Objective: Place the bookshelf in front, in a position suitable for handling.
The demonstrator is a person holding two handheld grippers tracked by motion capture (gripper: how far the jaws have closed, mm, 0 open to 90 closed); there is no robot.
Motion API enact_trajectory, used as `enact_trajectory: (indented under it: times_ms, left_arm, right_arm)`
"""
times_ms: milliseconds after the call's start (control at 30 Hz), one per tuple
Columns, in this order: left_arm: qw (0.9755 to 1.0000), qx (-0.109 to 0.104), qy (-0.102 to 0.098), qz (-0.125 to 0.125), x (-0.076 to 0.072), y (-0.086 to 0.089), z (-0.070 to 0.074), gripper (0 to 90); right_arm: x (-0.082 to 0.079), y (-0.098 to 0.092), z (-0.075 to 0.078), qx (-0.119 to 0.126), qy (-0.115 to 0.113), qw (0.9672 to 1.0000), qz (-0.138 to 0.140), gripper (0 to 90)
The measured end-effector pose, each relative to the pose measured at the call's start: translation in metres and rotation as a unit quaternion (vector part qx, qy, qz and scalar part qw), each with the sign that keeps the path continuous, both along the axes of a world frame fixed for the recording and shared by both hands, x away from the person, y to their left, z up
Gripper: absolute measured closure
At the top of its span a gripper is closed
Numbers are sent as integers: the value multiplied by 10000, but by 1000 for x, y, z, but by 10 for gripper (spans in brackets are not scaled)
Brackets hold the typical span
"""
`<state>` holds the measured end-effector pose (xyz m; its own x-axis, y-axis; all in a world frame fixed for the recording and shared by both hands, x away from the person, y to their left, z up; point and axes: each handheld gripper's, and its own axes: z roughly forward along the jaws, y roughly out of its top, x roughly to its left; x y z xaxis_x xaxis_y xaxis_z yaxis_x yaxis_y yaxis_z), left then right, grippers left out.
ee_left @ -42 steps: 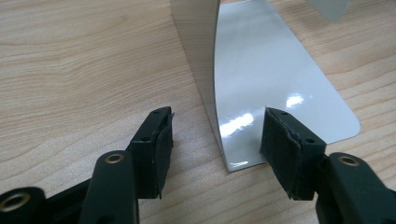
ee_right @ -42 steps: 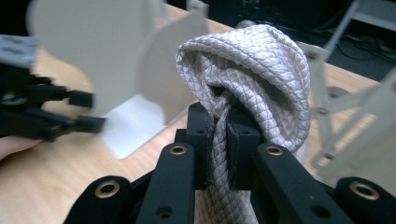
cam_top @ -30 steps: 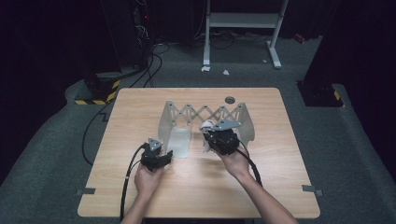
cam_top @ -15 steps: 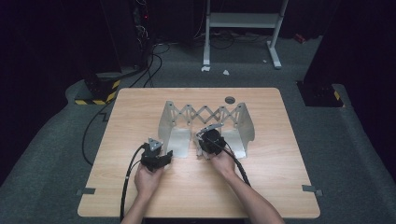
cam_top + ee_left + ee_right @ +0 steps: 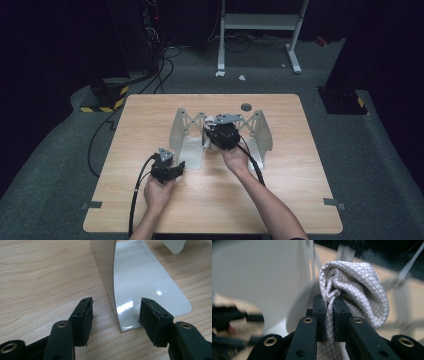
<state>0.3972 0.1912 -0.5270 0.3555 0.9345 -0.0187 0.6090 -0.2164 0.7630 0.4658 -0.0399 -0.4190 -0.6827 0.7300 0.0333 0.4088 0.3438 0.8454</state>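
A grey metal folding rack [image 5: 181, 134] with a scissor lattice between its two end plates stands mid-table. My left gripper [image 5: 179, 163] [image 5: 116, 312] sits at the near corner of the left end plate [image 5: 142, 282]. Its jaws stand open astride the plate's upright edge [image 5: 103, 267], and the pads are clear of the metal. My right gripper [image 5: 214, 125] [image 5: 329, 302] is between the end plates, close to the lattice. It is shut on a bunched white woven cloth [image 5: 354, 282] [image 5: 210, 120], which bulges above the pads.
The wooden table [image 5: 150, 120] carries a small dark round object [image 5: 245, 106] behind the rack. The rack's right end plate [image 5: 261, 134] stands beside my right hand. Cables trail from both grippers toward the near edge. Dark floor and a white stand [image 5: 260, 22] lie beyond.
My right gripper has carried the cloth left and then farther away, in between the rack's plates toward the lattice. The left gripper has stayed where it was.
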Motion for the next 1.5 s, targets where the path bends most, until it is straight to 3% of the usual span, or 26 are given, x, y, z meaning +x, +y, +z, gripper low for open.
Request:
enact_trajectory:
  times_ms: [100, 200, 367, 500, 567, 667, 767, 900, 967, 1167, 1367, 1433, 1500]
  left_arm:
    - [10000, -1, 0, -3, 0, 0, 0, 446]
    - [10000, -3, 3, -2, 0, 0, 0, 447]
    - [10000, -1, 6, -11, 0, 0, 0, 447]
    - [10000, -8, 4, -14, 0, 0, 0, 449]
    - [10000, -6, 4, -15, 0, 0, 0, 449]
    - [10000, -6, 4, -15, 0, 0, 0, 449]
    - [10000, -4, 3, -25, 0, 0, 0, 449]
    - [10000, -2, 0, -28, 0, 0, 0, 454]
    - [10000, -1, 2, -29, 0, 0, 0, 454]
    - [10000, -11, 4, -49, 0, 0, 0, 453]
    - [10000, -1, 13, -70, 0, 0, 0, 453]
    - [10000, -6, 6, -62, 0, 0, 0, 453]
    - [10000, -5, 11, -61, -1, 0, 0, 453]
  right_arm:
    - [1, -2, 18, 183, -165, 9997, 7, 830]
    - [3, 1, 15, 126, -82, 9999, 35, 830]
    - [5, 9, -22, -255, 364, 9989, 131, 830]
    - [17, 10, -50, -416, 832, 9957, 38, 830]
    - [21, 11, -57, -457, 916, 9947, -2, 830]
    - [21, 10, -51, -315, 791, 9964, -12, 829]
    - [21, 3, -26, 55, 552, 9984, -107, 829]
    - [22, 2, 9, 88, 151, 9995, -254, 829]
    - [23, 5, 12, -54, 104, 9995, -283, 829]
    - [34, 15, -16, -408, 352, 9963, -662, 820]
    - [37, 20, -39, -818, 499, 9897, -1061, 819]
    - [38, 21, -42, -905, 573, 9883, -1090, 819]
    - [38, 21, -42, -788, 637, 9896, -1024, 820]
